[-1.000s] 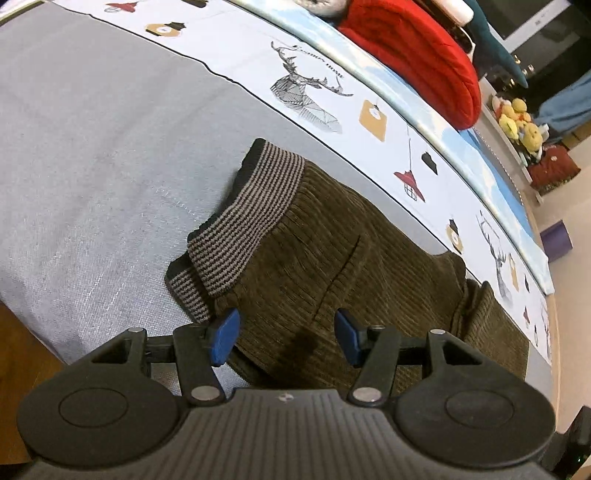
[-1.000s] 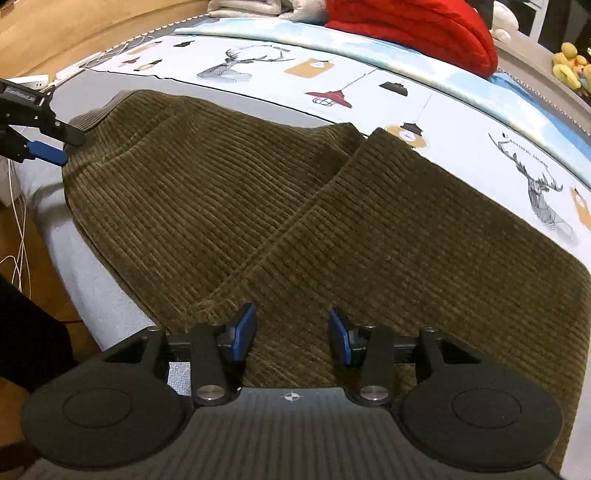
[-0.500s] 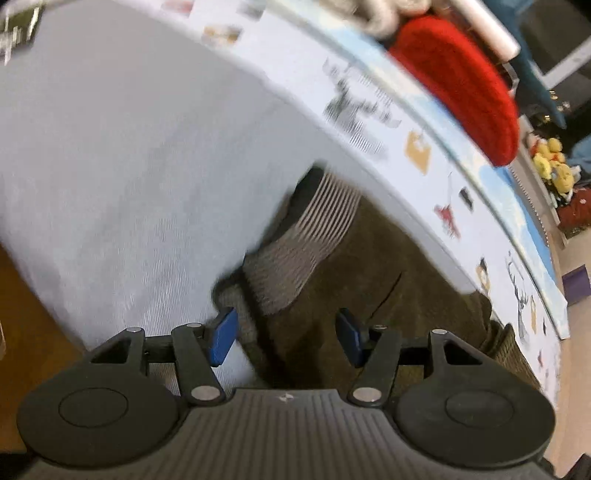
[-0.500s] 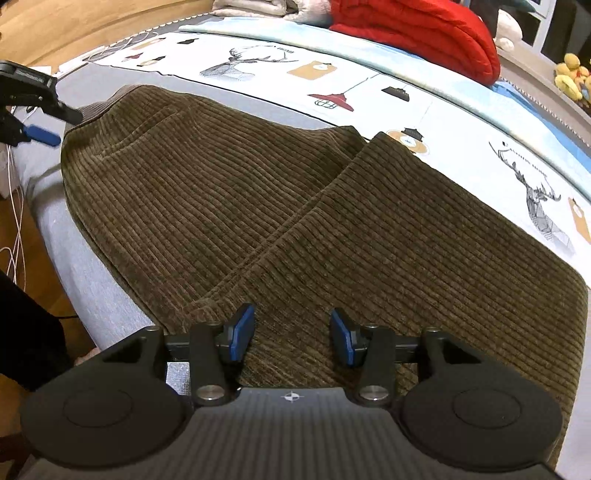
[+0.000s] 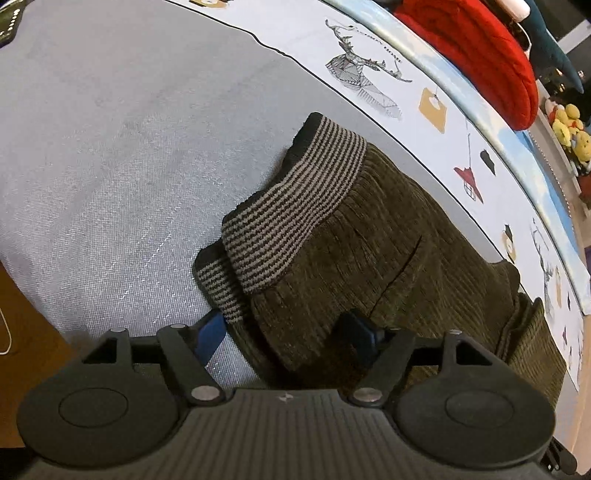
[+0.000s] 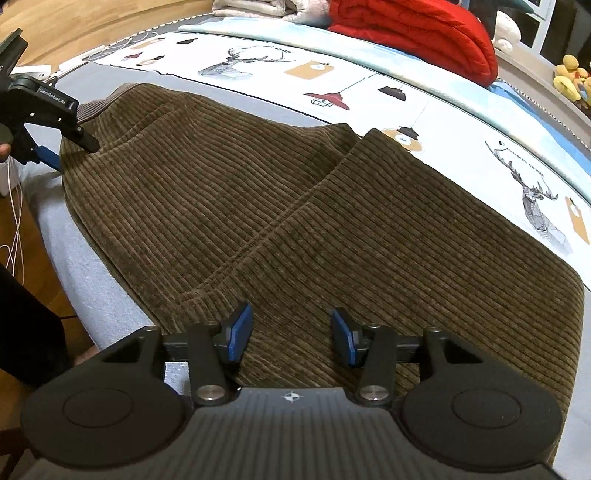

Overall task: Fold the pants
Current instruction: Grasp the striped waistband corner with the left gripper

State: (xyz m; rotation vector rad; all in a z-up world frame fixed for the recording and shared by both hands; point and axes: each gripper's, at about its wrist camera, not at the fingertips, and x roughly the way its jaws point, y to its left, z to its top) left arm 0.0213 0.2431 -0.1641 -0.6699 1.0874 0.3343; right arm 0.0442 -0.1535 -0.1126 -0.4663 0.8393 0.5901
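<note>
Brown corduroy pants (image 6: 280,206) lie spread on a bed, both legs side by side, running toward my right gripper. Their striped grey-and-black waistband (image 5: 295,206) faces my left gripper. My left gripper (image 5: 286,338) is open, its jaws either side of the near waist corner, low over the fabric. My right gripper (image 6: 291,336) is open just above the near leg end. The left gripper also shows in the right wrist view (image 6: 68,146) at the waist edge.
The bed has a grey sheet (image 5: 110,147) and a white printed cover with deer and lamps (image 6: 369,92). A red quilt (image 6: 417,33) and folded laundry lie at the far side. Yellow plush toys (image 5: 569,125) sit beyond. Wooden floor and white cables (image 6: 14,229) lie left.
My left gripper swung away and came back, now closer in on the waist corner. My right gripper stayed over the leg end, open, edging slightly forward.
</note>
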